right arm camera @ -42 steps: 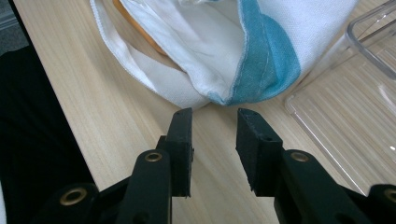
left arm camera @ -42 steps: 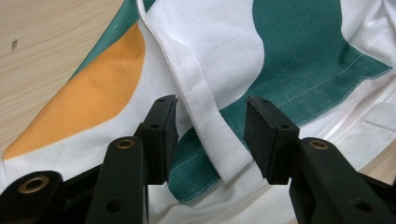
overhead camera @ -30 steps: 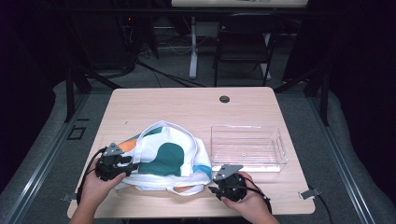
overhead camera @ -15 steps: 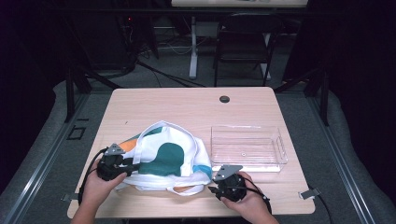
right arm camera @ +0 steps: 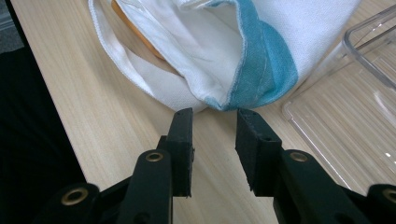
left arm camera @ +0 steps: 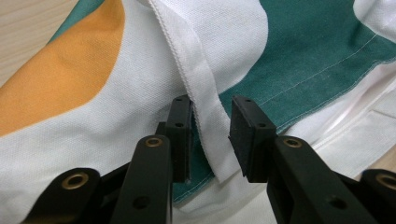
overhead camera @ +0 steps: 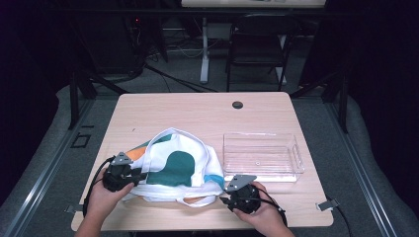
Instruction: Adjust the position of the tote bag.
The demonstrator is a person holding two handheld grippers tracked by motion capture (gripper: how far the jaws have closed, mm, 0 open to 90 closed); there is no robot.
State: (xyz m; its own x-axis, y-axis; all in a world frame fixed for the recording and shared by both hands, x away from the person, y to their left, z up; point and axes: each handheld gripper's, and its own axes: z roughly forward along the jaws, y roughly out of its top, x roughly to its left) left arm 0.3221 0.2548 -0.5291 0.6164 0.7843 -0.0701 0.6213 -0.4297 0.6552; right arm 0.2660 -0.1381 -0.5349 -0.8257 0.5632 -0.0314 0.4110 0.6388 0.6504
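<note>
Left gripper, jaws just closing, straddles a white strap of the cloth bag without clamping it. Right gripper, jaws apart and empty, sits just short of the bag's blue-edged corner on the worktop.

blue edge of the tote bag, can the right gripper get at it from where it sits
Probably yes. The right gripper stands open, facing the tote bag's blue edge just ahead, with bare table between them. The clear tray lies off to one side.

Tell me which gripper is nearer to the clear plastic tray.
Right. The right gripper sits just below the clear plastic tray's near left corner, jaws open toward the tote bag. The left gripper is at the bag's far side, its jaws just closing around a white strap.
</note>
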